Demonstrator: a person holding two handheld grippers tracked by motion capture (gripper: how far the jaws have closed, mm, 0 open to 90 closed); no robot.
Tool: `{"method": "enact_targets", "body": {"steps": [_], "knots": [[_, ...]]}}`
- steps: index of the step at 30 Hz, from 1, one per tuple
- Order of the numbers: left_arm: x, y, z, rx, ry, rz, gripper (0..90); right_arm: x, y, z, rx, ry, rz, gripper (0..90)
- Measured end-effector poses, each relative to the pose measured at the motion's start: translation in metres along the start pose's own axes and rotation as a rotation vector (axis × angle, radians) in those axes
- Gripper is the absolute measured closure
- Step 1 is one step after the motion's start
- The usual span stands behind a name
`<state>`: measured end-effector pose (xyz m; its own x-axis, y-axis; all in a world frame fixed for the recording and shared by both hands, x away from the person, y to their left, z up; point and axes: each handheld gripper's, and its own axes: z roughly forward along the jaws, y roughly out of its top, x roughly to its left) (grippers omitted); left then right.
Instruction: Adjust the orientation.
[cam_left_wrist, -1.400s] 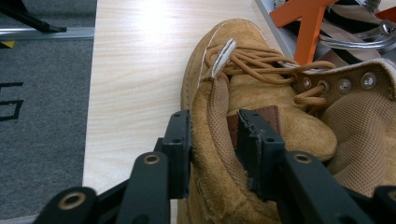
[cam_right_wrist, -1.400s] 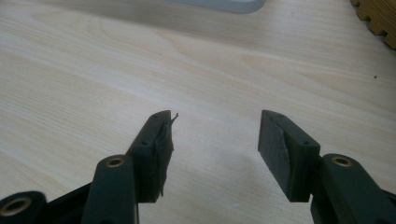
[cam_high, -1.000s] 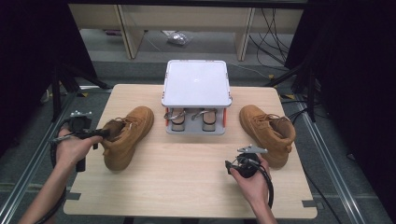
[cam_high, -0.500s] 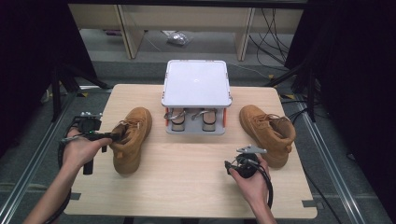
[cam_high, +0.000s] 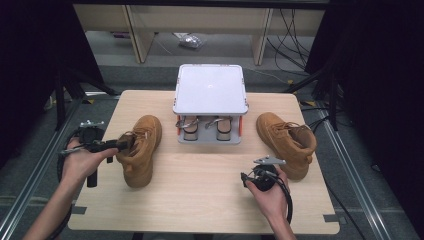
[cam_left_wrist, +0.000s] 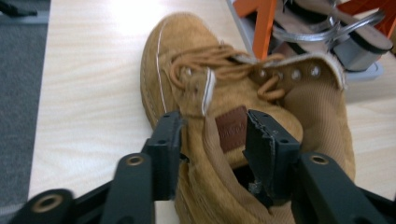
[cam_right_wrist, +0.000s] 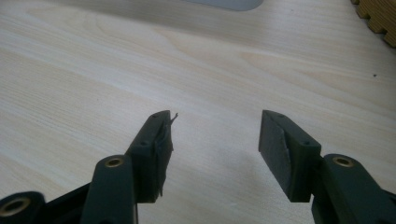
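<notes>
A tan lace-up boot (cam_high: 142, 150) stands at the table's left, toe pointing away from me. My left gripper (cam_high: 125, 144) reaches in from the left at the boot's ankle collar. In the left gripper view its jaws (cam_left_wrist: 212, 135) straddle the collar edge and tongue of the boot (cam_left_wrist: 224, 79); they have just been opening and stand apart from the suede. The matching boot (cam_high: 287, 142) lies at the table's right. My right gripper (cam_high: 248, 176) hovers open over bare wood just left of it, nothing between its fingers (cam_right_wrist: 215, 128).
A white-topped rack (cam_high: 210, 87) stands at the table's back centre, with a pair of sandals (cam_high: 202, 127) on its lower shelf; its orange post (cam_left_wrist: 264, 23) is near the left boot's toe. Bare wooden table (cam_high: 200, 190) lies between the hands.
The left hand swung the boot's heel end rightward, so the boot now lies straighter. The left jaws have spread off the collar. The right hand has not moved.
</notes>
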<state>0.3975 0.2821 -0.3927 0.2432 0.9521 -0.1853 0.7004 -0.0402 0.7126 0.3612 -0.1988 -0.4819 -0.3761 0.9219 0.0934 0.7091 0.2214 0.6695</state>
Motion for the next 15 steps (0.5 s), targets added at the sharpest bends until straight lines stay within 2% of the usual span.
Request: {"method": "enact_targets", "body": {"steps": [2, 6, 9, 12, 13, 15], "knots": [[-0.0003, 0.0022, -0.001, -0.01, 0.001, 0.005, 49.4, 0.0, -0.0001, -0.0002, -0.006, -0.005, 0.011, 45.1], [-0.0007, 0.0039, -0.0023, -0.017, -0.002, 0.006, 46.3, -0.0025, 0.0001, 0.0, -0.016, -0.005, 0.002, 45.1], [-0.0001, 0.0031, -0.0028, -0.031, -0.005, 0.008, 45.8, -0.0035, -0.0001, -0.0004, -0.017, -0.001, -0.002, 45.1], [0.0003, 0.0021, -0.0026, -0.047, -0.01, -0.011, 45.5, -0.0043, -0.0004, -0.0006, -0.024, 0.007, 0.004, 45.1], [0.0023, 0.0026, -0.0038, -0.035, -0.012, 0.004, 45.4, -0.0046, -0.0007, 0.0003, -0.027, 0.004, 0.015, 45.1], [0.0028, 0.003, -0.004, -0.036, -0.016, 0.003, 45.1, -0.0048, -0.0009, -0.0003, -0.015, 0.003, 0.017, 45.1]]}}
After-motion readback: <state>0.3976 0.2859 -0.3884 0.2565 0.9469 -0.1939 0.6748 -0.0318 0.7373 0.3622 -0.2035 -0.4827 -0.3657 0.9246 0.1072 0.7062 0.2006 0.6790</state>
